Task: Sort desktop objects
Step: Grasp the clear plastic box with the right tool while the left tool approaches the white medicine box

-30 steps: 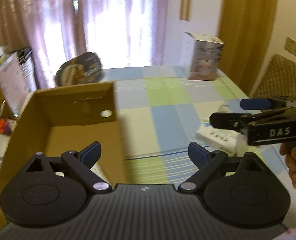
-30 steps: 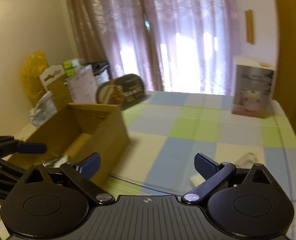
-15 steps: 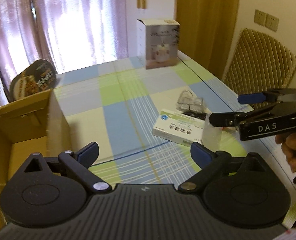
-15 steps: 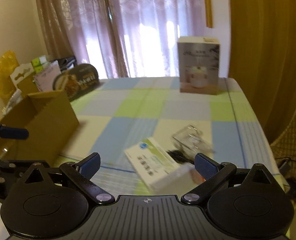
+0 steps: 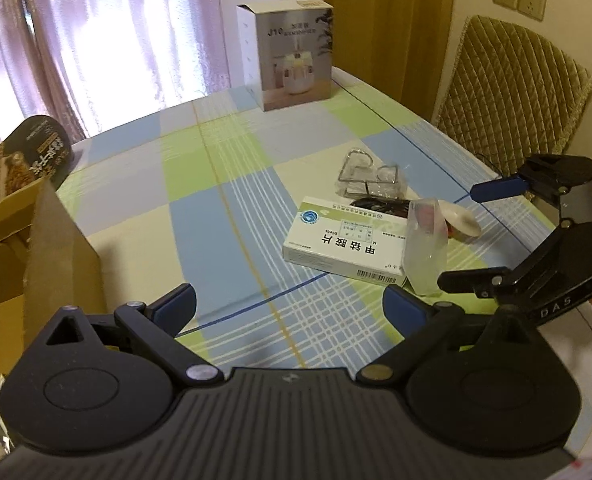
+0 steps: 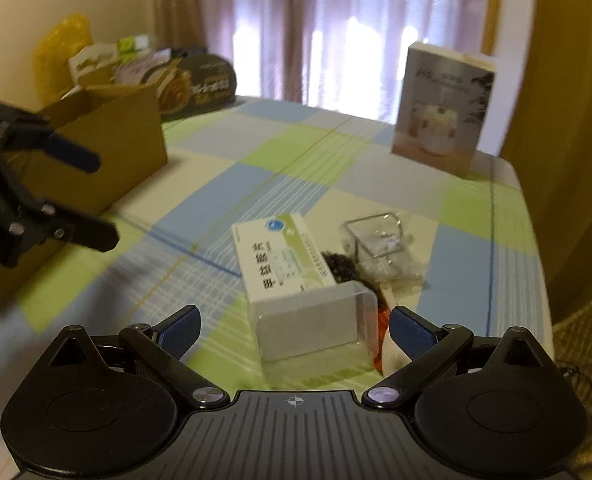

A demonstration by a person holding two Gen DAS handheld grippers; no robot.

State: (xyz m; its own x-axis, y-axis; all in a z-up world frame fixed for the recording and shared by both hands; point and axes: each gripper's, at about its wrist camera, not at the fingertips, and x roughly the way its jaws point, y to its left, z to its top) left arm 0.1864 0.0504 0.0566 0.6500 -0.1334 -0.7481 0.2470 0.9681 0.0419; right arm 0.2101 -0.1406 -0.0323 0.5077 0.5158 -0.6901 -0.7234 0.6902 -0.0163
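Both the left gripper (image 5: 289, 306) and the right gripper (image 6: 294, 326) are seen spread wide, nothing pinched. At frame centre one clear plastic box (image 6: 310, 326) is touched by one medicine carton (image 6: 281, 258); one wire rack (image 5: 370, 176) lies beyond. Only the left view shows the chair (image 5: 510, 92); one cardboard box (image 6: 107, 136) stands upper left.

Matt cardboard box (image 5: 67, 248); clear plastic case (image 6: 312, 326); woven checked tablecloth (image 5: 231, 184).
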